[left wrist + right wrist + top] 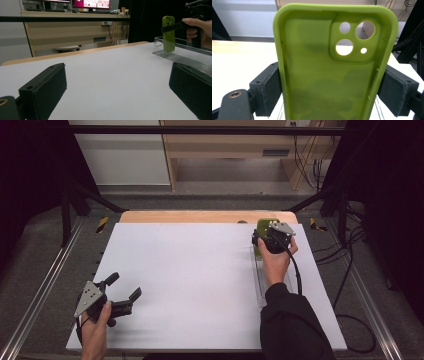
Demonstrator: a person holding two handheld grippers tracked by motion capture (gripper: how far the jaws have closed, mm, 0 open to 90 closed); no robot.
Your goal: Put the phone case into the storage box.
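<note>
Gripping a green case (332, 75) by its long edges, the right tongs (332, 92) hold it upright at the tabletop's (200, 280) far right, over a clear tray (180, 56). Left tongs (122, 295) wide, w/ nothing between, near left corner.

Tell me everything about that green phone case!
The green phone case is lime coloured and looks soft and rubbery. It is empty, so its hollow inside shows, with four round holes in a raised corner patch for the camera. It stands upright, squeezed by its long edges in the right gripper, held above a clear plastic tray at the far right of the white table.
</note>
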